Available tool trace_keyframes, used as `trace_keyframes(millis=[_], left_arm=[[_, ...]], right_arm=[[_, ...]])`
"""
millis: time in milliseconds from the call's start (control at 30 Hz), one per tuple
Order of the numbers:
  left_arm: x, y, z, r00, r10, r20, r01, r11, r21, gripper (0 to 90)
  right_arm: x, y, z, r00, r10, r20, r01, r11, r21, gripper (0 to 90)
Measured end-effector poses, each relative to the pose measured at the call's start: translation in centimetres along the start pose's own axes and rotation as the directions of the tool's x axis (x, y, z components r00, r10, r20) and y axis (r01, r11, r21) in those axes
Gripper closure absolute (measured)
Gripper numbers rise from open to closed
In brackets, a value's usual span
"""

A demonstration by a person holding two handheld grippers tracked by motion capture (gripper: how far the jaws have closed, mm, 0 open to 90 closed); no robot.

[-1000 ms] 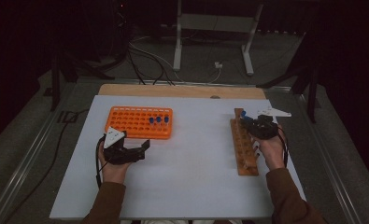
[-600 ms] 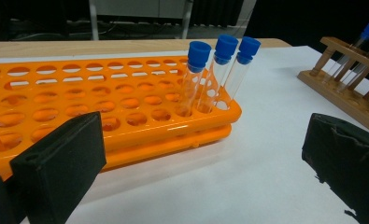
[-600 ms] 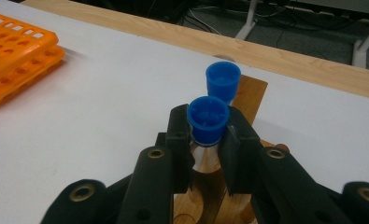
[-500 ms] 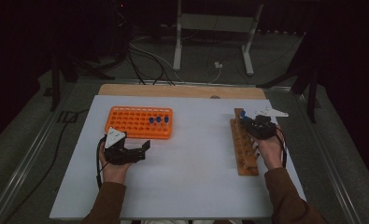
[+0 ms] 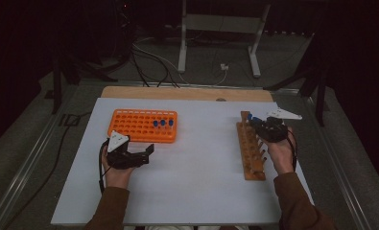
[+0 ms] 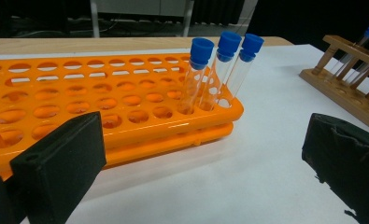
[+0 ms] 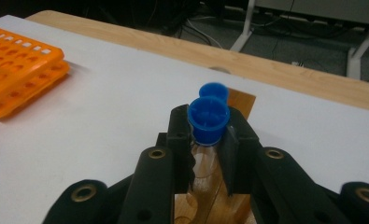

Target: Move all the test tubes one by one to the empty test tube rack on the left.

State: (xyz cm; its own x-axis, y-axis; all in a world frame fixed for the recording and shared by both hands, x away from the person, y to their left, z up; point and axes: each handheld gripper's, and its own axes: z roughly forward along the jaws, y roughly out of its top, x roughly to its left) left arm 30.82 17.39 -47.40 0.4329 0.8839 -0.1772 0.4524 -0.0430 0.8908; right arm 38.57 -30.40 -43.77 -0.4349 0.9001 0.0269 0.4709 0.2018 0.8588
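Little change over the last second: both hands keep their places, right gripper perhaps a touch nearer the far end of its rack.

Left gripper (image 5: 140, 154) rests on the white table (image 5: 196, 191) near its left edge, just in front of the orange rack (image 5: 129, 125); jaws wide apart, nothing between them. Orange rack sits toward the far left of the table, three blue-capped tubes (image 6: 218, 70) standing tilted in holes at its right end.

Wooden rack (image 5: 250, 153) lies along the right edge. Right gripper (image 7: 205, 140) is at its far end, jaws closed on a blue-capped tube (image 7: 208, 119) just below the cap, the tube's lower part in the rack. Second blue cap (image 7: 213, 90) right behind it.
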Motion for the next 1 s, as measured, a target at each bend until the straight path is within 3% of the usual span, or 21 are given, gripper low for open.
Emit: trace_keyframes(millis=[467, 767, 1000], left_arm=[[-0.1, -0.1, 0.2, 1.0000, 0.004, 0.000, -0.004, 0.9999, 0.013, 0.7], [-0.1, -0.2, 0.4, 1.0000, 0.005, 0.006, -0.005, 0.9999, 0.015, 0.8], [-0.4, 0.0, 0.4, 0.9999, 0.011, 0.011, -0.011, 0.9999, 0.008, 0.8]], right_arm=[[0.0, 2.3, -2.5, 0.9995, -0.030, 0.010, 0.031, 0.998, -0.059, 76.4], [0.7, 3.6, -3.5, 0.9982, -0.059, 0.010, 0.060, 0.994, -0.092, 76.4], [1.5, 4.2, -3.8, 0.9977, -0.061, -0.028, 0.058, 0.992, -0.111, 76.4]])
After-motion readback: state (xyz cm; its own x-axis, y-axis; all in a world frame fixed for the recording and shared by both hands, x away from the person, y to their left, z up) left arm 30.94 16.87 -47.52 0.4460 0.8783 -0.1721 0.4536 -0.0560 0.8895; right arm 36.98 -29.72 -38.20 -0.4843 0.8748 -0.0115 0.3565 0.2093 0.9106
